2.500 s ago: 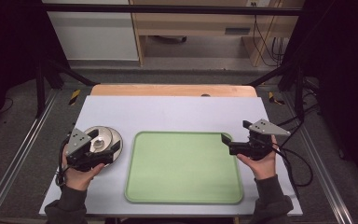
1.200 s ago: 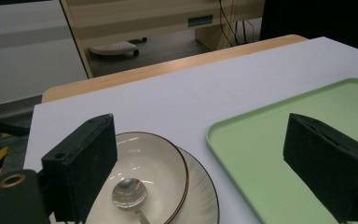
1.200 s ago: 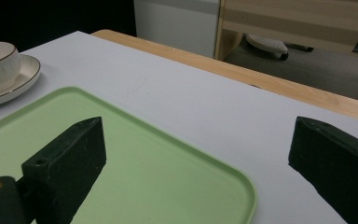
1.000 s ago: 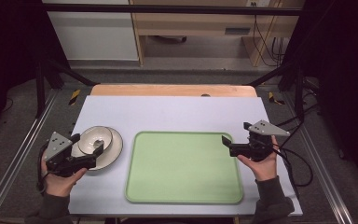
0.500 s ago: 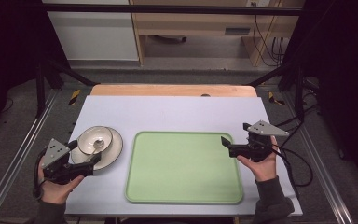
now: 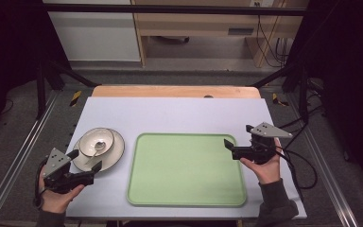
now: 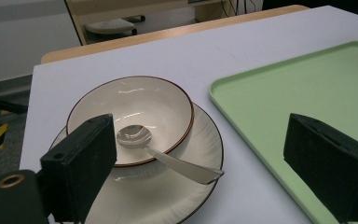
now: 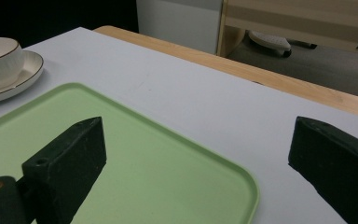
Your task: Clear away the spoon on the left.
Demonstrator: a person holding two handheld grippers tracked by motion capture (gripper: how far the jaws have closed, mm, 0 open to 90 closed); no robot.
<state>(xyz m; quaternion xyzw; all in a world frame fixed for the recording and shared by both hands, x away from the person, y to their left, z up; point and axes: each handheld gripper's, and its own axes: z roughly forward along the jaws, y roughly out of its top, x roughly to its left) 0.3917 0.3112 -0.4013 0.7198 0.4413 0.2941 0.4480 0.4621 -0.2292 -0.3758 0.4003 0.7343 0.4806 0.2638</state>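
Worktop, white sheet over wood. Landmark: pale green rectangular plastic tray, bare, likely the destination. Left of tray: cream fluted saucer bearing a brown-rimmed cream bowl; steel spoon rests inside. Left tongs, apart, aimed at the saucer's near rim. Right tongs, apart, hover at tray's right edge.

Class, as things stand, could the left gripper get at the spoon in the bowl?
Probably yes: the left gripper is open beside the plate, and the spoon handle juts over the bowl rim toward it, unobstructed.
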